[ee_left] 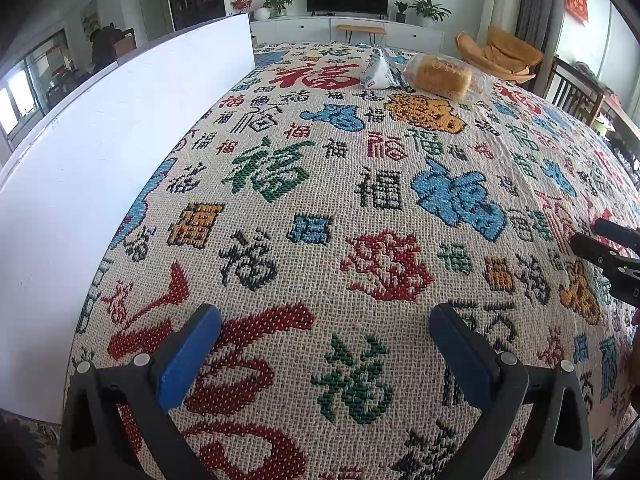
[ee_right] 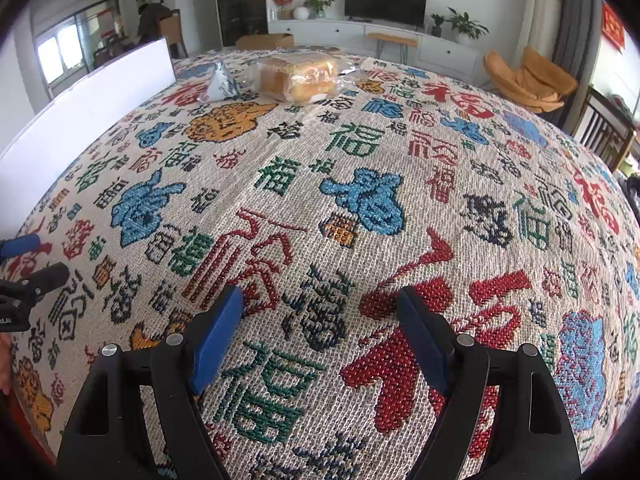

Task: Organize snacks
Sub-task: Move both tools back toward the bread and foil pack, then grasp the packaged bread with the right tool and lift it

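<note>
A clear bag of golden bread (ee_left: 442, 75) lies at the far end of the patterned tablecloth; it also shows in the right wrist view (ee_right: 298, 76). A small silver-white triangular snack packet (ee_left: 378, 70) lies just left of it, also in the right wrist view (ee_right: 221, 87). My left gripper (ee_left: 325, 320) is open and empty near the table's front edge. My right gripper (ee_right: 320, 300) is open and empty, also near the front. Both snacks are far ahead of both grippers.
A white board (ee_left: 100, 152) stands upright along the table's left side, also in the right wrist view (ee_right: 92, 100). The cloth (ee_left: 320, 200) is woven with coloured characters. A cardboard box (ee_right: 264, 41) sits beyond the far edge. Chairs stand at the right.
</note>
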Motion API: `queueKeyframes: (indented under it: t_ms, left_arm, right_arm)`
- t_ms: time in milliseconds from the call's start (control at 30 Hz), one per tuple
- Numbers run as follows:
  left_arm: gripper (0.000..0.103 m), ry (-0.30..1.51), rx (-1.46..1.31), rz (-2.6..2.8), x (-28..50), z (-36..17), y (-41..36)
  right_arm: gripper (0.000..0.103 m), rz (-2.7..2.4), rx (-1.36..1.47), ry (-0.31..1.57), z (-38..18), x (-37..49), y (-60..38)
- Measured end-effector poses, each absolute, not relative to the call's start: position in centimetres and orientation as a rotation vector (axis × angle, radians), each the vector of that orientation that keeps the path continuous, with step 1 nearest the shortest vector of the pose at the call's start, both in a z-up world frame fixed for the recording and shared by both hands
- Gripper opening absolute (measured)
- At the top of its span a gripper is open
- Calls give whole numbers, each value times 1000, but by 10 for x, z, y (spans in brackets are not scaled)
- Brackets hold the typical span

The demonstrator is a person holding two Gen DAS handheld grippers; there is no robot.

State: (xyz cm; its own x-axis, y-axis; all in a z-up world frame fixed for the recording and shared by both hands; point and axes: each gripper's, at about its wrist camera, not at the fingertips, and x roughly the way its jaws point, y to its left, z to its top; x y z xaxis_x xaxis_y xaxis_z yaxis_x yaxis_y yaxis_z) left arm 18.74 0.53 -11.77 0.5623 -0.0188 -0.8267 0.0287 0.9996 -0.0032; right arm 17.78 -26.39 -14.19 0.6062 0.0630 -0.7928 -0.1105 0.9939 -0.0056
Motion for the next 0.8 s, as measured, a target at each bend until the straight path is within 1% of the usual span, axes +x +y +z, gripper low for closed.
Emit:
queueKeyframes:
  t_ms: [200,233,333,433,500,600,700,800]
  left_arm:
    - [103,966,9,-26,188,-117,6]
    - [103,965,9,-26,187,-118,5]
    - [103,963,8,-26,188,-118,5]
    - [103,962,7,-26,188,-118,6]
    - [103,961,7,-27,189,-118,6]
    - [103,961,7,-27,188,-118,6]
    - [103,961,7,-27,188,-118,5]
    - [103,962,7,-27,188,-118,5]
  right_arm:
    - [83,128,-49,910,-141,180,-265]
    - [81,154,-58,900,-137,186,-266]
    - [81,195,-166,823,-110,222,-261]
    - [81,259,-283,762,-79,277,-251]
    - [81,309,-366,789,-69,322,-243]
    - [81,384,-496,870,-71,372,-226]
    - [81,427,-650,990,-92,407,-206]
    - [81,399,-690,1053,-111,435,-201]
